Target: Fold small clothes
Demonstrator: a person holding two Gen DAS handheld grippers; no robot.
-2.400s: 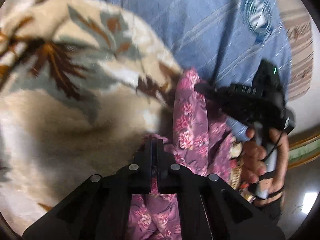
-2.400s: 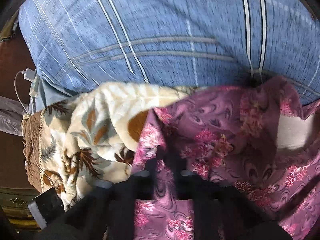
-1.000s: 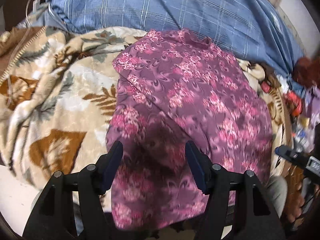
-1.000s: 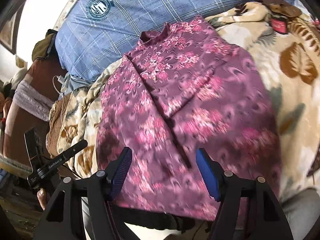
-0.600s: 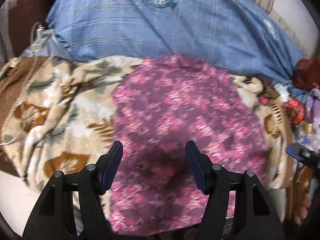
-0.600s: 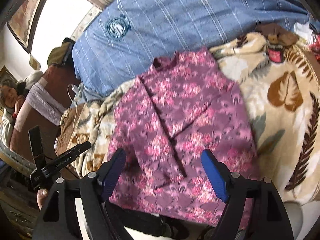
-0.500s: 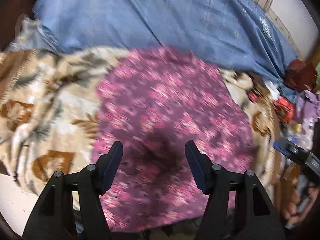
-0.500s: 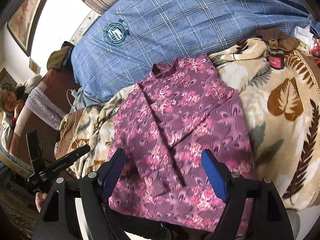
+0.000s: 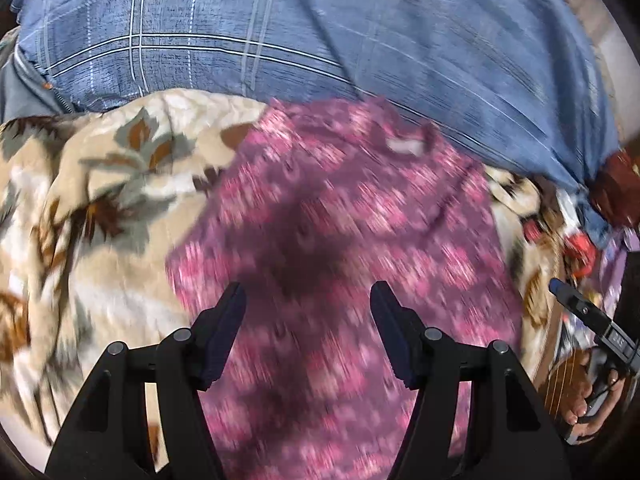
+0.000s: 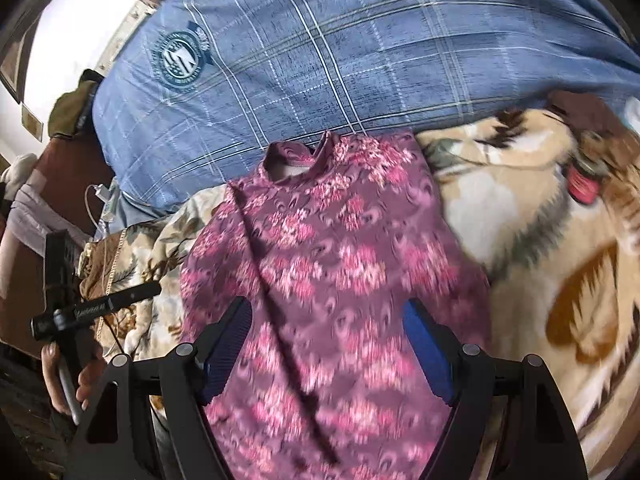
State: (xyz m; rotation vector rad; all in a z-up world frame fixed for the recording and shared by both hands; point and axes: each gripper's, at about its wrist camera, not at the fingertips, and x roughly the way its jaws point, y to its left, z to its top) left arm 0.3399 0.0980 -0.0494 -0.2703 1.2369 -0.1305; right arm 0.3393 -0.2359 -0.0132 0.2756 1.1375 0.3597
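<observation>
A purple garment with pink flowers [image 9: 352,216] [image 10: 336,256] lies spread flat on a beige leaf-patterned blanket [image 9: 100,208] [image 10: 532,240], its neck opening toward the blue plaid pillow. A long fold line runs down its left half in the right wrist view. My left gripper [image 9: 308,300] hovers open above the garment's lower middle, nothing between its fingers. My right gripper [image 10: 328,316] also hangs open above the garment, empty. Each gripper shows at the other view's edge, held by a hand [image 9: 592,404] [image 10: 72,376].
A large blue plaid pillow [image 9: 320,28] [image 10: 360,60] lies behind the garment. Small red and brown items [image 10: 584,184] sit on the blanket at the right. A white charger and cable [image 10: 102,200] lie at the left near a brown chair.
Both grippers let go of the garment and pulled back, leaving it spread flat. In the last half second both views slid closer toward the collar and pillow; the right jaws widened a little.
</observation>
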